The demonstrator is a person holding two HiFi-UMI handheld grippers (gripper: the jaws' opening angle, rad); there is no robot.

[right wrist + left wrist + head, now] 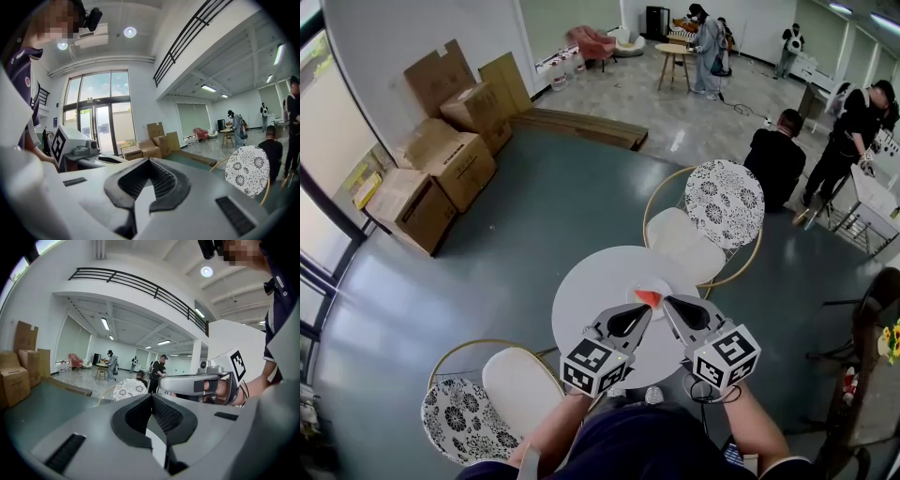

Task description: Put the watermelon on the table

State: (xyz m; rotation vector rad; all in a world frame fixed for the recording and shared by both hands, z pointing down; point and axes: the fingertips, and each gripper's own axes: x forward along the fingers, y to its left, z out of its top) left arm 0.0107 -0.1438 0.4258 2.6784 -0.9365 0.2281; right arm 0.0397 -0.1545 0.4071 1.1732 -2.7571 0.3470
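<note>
A small red watermelon slice (649, 297) lies on the round white table (591, 300), right of its middle. My left gripper (646, 310) points up-right with its tips just short of the slice; the jaws are shut with nothing between them (152, 395). My right gripper (668, 301) comes in from the right, its tips close beside the slice, also shut and empty (149, 160). Neither gripper view shows the slice; both look out level across the room. The left gripper view shows the right gripper (197, 383), and the right gripper view shows the left gripper (86, 152).
A chair with a floral backrest (725, 202) stands behind the table, and another chair (459, 422) at the front left. Cardboard boxes (441, 159) are stacked by the left wall. Several people (778, 155) are at the back right. A dark table with flowers (886, 342) is at the right edge.
</note>
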